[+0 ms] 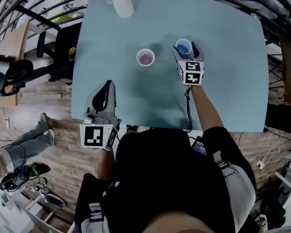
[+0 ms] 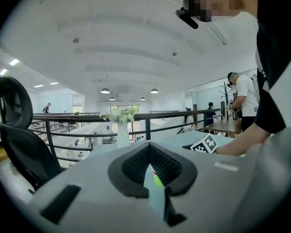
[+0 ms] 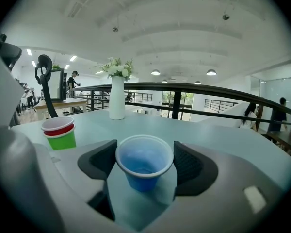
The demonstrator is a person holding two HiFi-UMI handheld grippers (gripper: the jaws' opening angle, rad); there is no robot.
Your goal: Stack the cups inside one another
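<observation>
Head view: blue cup (image 1: 183,46), open table (image 1: 233,81)

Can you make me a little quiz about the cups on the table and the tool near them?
1. True or false: the red plastic cup sits inside the green plastic cup.
2. Fill in the missing word: the blue plastic cup stands between the jaws of the ___ tool.
3. How many cups are on the pale blue table?

Key:
1. True.
2. Right: it is the right tool.
3. Three.
</observation>
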